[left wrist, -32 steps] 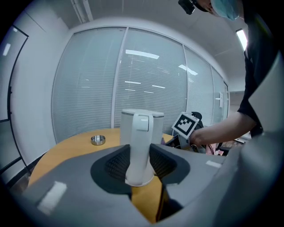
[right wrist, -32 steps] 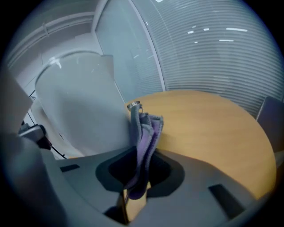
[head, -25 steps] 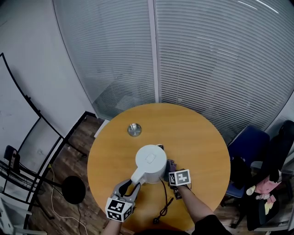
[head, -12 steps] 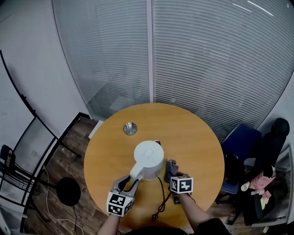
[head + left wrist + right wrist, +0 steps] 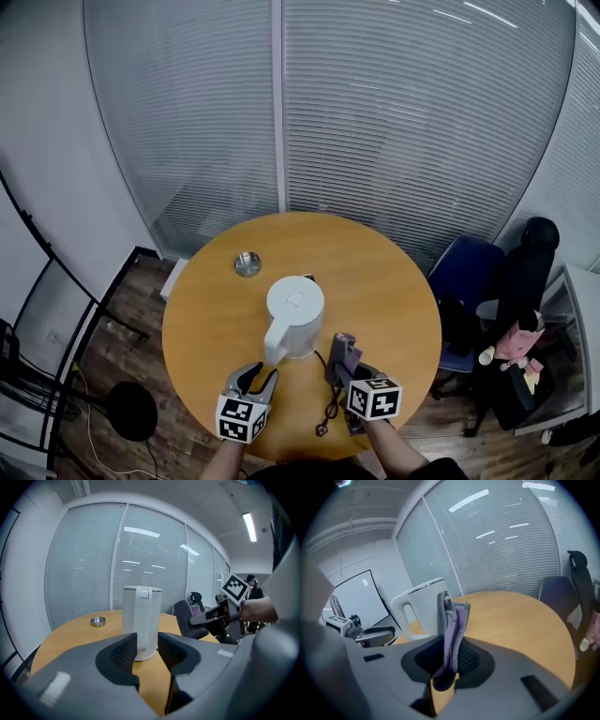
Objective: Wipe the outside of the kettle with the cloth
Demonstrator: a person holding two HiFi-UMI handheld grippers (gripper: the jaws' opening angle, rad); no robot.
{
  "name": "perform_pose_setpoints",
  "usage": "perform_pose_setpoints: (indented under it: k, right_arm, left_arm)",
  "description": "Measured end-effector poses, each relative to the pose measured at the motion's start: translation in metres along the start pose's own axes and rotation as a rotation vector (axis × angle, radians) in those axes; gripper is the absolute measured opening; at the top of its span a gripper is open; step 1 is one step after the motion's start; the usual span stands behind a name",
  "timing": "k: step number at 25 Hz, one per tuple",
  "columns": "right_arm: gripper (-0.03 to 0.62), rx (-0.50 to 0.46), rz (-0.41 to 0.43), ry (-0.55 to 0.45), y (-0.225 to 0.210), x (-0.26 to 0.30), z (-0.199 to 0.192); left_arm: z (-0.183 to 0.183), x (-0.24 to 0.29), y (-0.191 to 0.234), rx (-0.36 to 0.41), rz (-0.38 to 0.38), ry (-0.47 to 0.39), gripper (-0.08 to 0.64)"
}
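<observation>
The white kettle stands upright near the middle of the round wooden table, its handle towards me. My left gripper is open a short way in front of the handle and does not touch it. In the left gripper view the handle shows beyond the gap between the jaws. My right gripper hangs right of the kettle, shut on a folded purple-grey cloth. In the right gripper view the cloth stands up out of the jaws, with the kettle behind it, apart.
A small metal dish sits at the table's far left. A black power cord trails to the near edge between the grippers. A blue chair and a black office chair stand to the right. Glass walls with blinds lie behind.
The right gripper, cloth in its jaws, has lifted and drawn back from the kettle's side. The left gripper has backed slightly off the handle. The head view has shifted.
</observation>
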State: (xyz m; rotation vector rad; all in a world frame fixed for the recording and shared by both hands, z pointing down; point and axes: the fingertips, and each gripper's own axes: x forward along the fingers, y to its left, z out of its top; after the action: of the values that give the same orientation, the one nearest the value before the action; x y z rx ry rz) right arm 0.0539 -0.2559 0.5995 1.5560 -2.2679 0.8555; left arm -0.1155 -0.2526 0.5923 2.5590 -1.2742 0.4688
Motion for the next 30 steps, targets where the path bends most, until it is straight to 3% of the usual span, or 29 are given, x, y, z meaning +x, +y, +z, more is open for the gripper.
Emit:
perform_pose_setpoints:
  k: [9,16,30]
  right_arm:
    - [0.066,0.062,-0.014,-0.097,0.053,-0.044,-0.024]
    - [0.066,0.058,-0.013,-0.126,0.079,-0.066,-0.033]
    - [0.066,-0.044,0.05,-0.114,0.08,-0.107,-0.038]
  left_arm:
    - [-0.018,-0.036,0.0,0.022,-0.066,-0.021,0.103]
    - [-0.02,-0.064,0.001,0.039,-0.096,-0.039,0.04]
    - [-0.026,-0.098,-0.031,-0.006,-0.017,-0.044,0.011]
